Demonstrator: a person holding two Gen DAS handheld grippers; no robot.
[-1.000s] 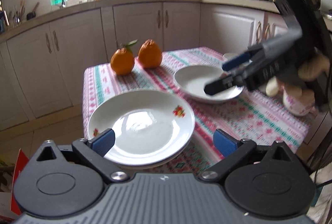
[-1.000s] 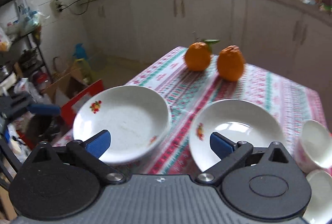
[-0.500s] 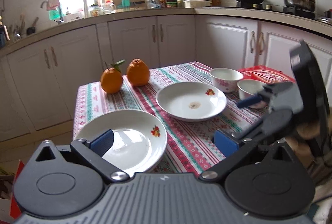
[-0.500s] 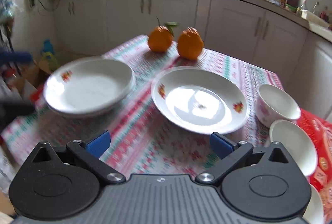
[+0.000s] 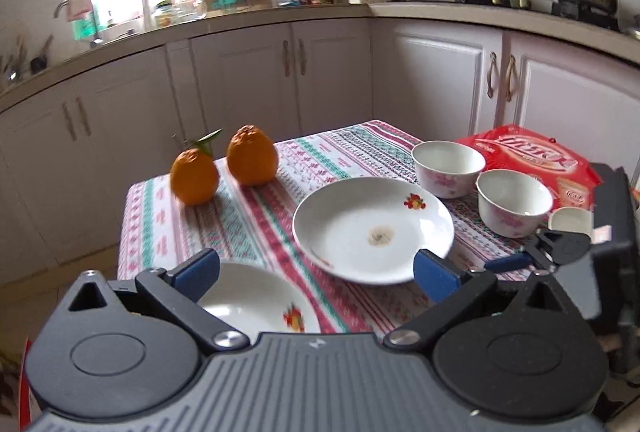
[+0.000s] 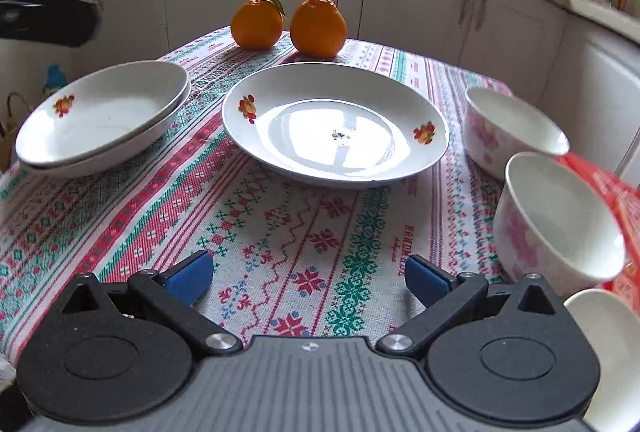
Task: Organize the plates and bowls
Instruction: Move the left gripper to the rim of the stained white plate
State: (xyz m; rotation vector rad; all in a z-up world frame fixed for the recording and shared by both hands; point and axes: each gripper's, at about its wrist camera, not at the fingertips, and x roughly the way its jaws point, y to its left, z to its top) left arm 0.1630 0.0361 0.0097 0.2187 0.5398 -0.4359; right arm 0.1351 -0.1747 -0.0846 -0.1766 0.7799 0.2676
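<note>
Both grippers are spread wide with nothing between the pads: the left gripper (image 5: 316, 268) hangs over the near table edge, the right gripper (image 6: 306, 278) low over the tablecloth (image 6: 280, 232). A stack of 2 plates (image 6: 100, 116) sits on the left, a single plate (image 6: 336, 124) mid-table, 2 floral bowls (image 6: 552, 220) on the right, 2 oranges (image 6: 288, 22) behind.

Left tool (image 5: 316, 272) and right tool (image 6: 306, 278) gape wide, holding nothing.
</note>
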